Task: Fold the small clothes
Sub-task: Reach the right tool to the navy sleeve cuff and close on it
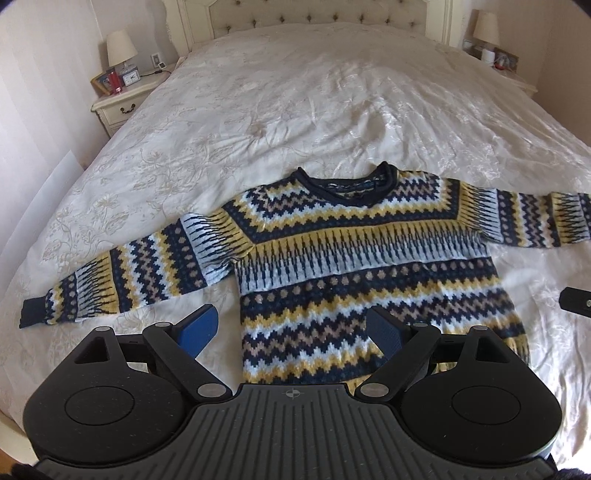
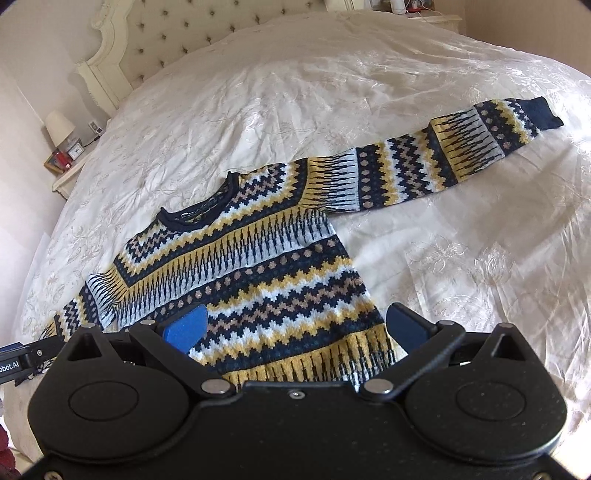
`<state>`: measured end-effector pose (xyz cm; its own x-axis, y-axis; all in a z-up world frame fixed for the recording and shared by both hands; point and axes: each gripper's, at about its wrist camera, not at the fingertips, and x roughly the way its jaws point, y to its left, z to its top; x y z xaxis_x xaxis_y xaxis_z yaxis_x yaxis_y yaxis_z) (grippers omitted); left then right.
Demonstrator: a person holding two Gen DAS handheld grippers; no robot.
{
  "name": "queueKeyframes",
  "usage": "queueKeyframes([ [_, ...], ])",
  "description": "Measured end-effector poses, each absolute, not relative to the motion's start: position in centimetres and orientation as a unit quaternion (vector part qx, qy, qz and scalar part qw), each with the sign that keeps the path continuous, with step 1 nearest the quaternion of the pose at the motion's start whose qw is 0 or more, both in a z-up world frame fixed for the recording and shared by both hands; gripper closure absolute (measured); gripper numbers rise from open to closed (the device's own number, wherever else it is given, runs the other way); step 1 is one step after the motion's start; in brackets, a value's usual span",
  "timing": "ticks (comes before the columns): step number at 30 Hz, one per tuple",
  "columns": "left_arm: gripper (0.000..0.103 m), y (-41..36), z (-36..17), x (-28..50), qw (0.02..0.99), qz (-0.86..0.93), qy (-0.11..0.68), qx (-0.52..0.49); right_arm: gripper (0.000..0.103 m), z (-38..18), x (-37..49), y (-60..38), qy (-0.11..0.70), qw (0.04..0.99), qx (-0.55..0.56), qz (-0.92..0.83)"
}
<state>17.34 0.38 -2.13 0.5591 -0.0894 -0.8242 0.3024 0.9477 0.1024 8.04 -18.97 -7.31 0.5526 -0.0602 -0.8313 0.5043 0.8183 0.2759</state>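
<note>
Blue-padded, the left hand-held gripper [image 1: 291,326] and the right hand-held gripper [image 2: 295,326] both hover with jaws spread wide, pinching nothing, over the hem of one knitted sweater [image 1: 354,266]. It lies flat, both sleeves out, zigzagged navy, yellow and white, on a crumpled cream bedspread [image 1: 295,103]. Beyond stand a tufted headboard [image 1: 317,14], two nightstands and two lamps.
</note>
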Motion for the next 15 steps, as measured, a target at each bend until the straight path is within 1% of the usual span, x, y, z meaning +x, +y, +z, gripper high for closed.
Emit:
queueKeyframes([
  [8, 0.015, -2.7, -3.3, 17.4, 0.869, -0.096, 0.481, 0.062, 0.001, -8.9, 9.8, -26.0, 0.454, 0.850, 0.223, -0.145],
  [12, 0.015, -5.1, -3.8, 17.2, 0.864, -0.068, 0.496, 0.050, 0.001, -9.8, 10.9, -31.4, 0.456, 0.856, 0.211, -0.125],
  [15, 0.016, -6.9, -4.2, 17.2, 0.860, -0.056, 0.506, 0.046, 0.001, -10.4, 11.5, -36.0, 0.454, 0.854, 0.228, -0.113],
])
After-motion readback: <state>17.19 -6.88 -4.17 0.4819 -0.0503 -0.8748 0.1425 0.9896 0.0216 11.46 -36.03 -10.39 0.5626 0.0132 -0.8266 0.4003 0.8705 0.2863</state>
